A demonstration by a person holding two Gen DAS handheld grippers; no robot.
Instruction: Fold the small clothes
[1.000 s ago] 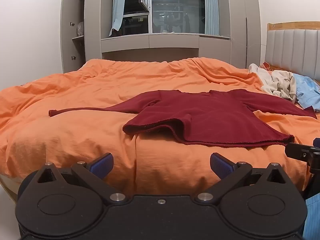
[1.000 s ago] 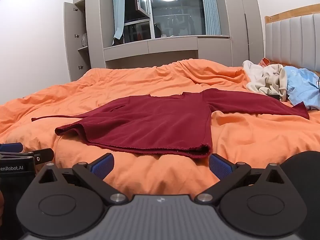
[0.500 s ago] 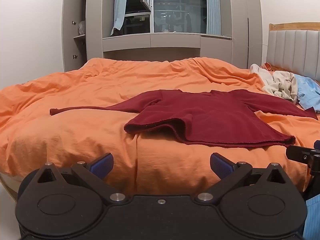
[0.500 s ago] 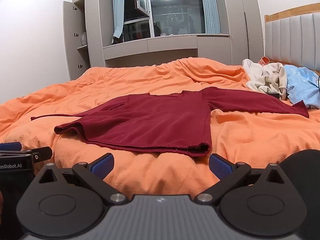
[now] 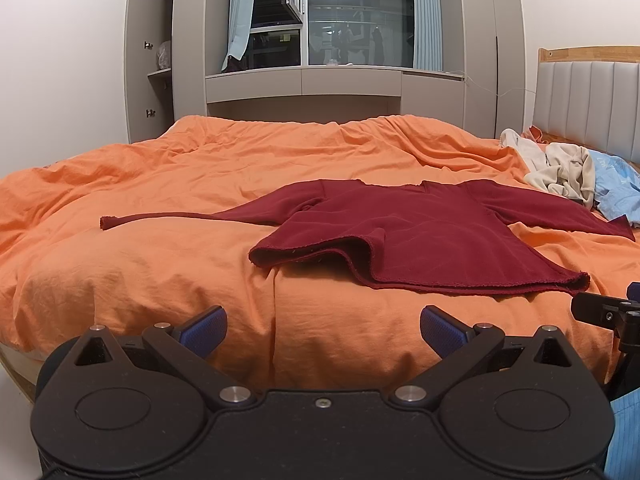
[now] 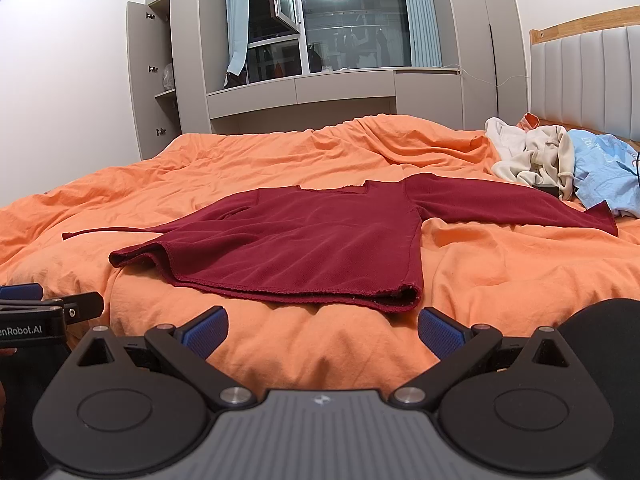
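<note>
A dark red long-sleeved top (image 5: pixel 420 232) lies spread flat on the orange bed cover (image 5: pixel 160 264), sleeves out to both sides, hem toward me; it also shows in the right wrist view (image 6: pixel 304 244). Its left hem corner is rumpled and lifted. My left gripper (image 5: pixel 323 330) is open and empty, held short of the bed's near edge, in front of the left hem. My right gripper (image 6: pixel 322 330) is open and empty, just short of the right hem corner (image 6: pixel 404 296).
A heap of cream clothes (image 6: pixel 536 156) and a light blue garment (image 6: pixel 604 168) lie at the right by the padded headboard (image 6: pixel 588 80). Grey cabinets and a window (image 6: pixel 340 28) stand behind the bed. The other gripper shows at each view's edge (image 6: pixel 48 312).
Both grippers have shifted slightly; the view has barely changed. The red top has not moved and both grippers stay open.
</note>
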